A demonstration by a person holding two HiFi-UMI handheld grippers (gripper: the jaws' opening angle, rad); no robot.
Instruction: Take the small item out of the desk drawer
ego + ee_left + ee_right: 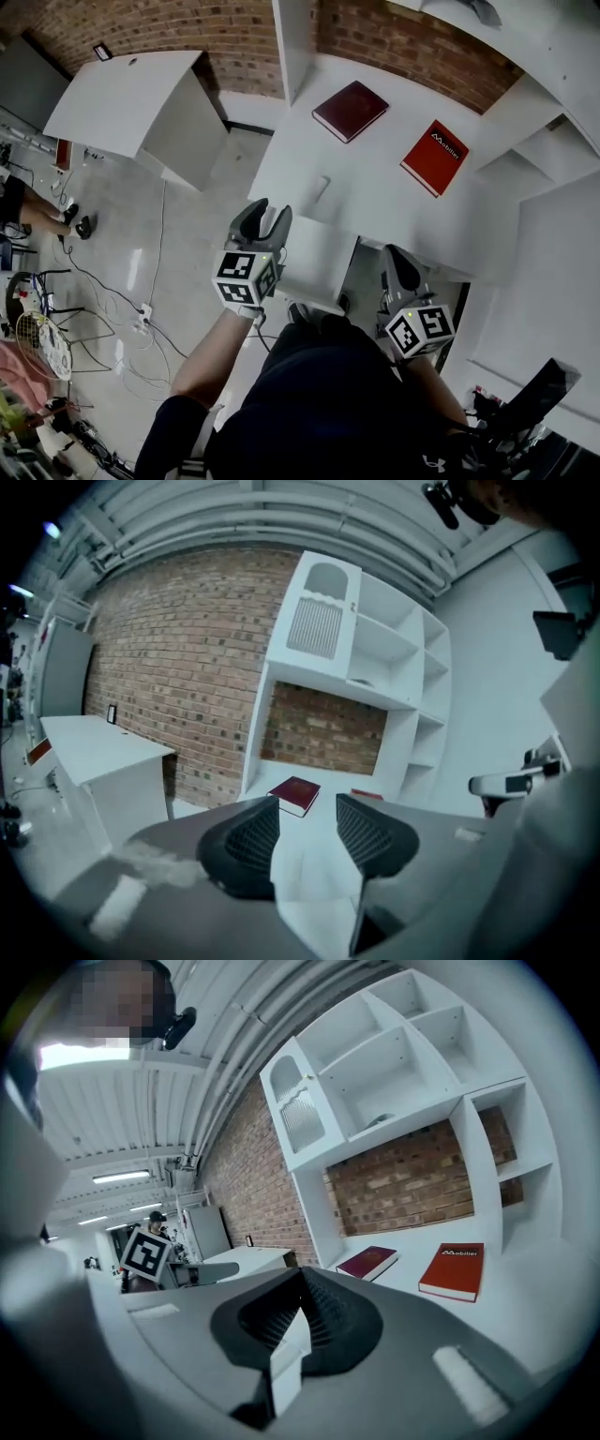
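Observation:
The white desk has its drawer pulled out at the front edge. My left gripper hovers over the drawer's near left corner, jaws wide open and empty; in the left gripper view the desktop shows between them. My right gripper hangs right of the drawer over the dark gap. In the right gripper view its jaws are closed on a small white block. A small pale object lies on the desktop just beyond the left gripper.
A maroon book and a red book lie at the back of the desk, under white shelves. A white cabinet stands to the left, with cables on the floor.

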